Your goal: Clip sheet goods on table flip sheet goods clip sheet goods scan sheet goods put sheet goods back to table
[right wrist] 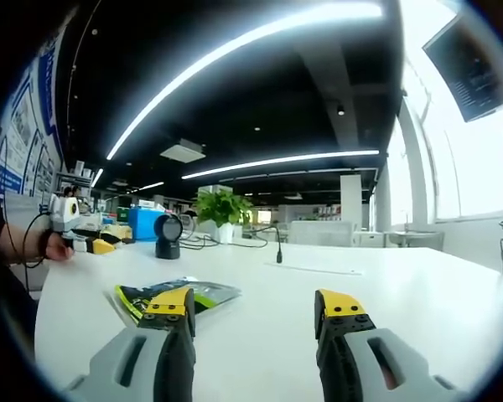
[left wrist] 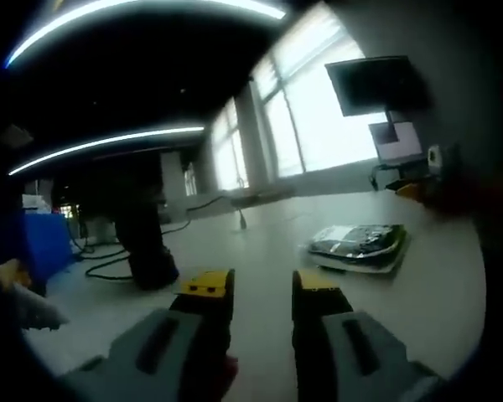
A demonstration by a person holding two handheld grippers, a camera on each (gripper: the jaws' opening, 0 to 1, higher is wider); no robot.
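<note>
Plainly, both tools are released, jaws spread and empty above the white table (right wrist: 402, 293). From the left gripper (left wrist: 262, 289), the flat packet (left wrist: 359, 245) lies on the table at two o'clock; from the right gripper (right wrist: 256, 306), it (right wrist: 180, 295) lies at ten o'clock, partly behind the left jaw.

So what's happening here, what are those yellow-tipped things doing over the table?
A person is holding a two-jawed claw in each hand over a white table. Both the left claw and the right claw are open and hold nothing. The item to be handled, a flat packet of sheet goods, lies on the table ahead of them, not yet clipped. A black scanner stands further back on the table, and a person's hand rests at the far edge.
</note>
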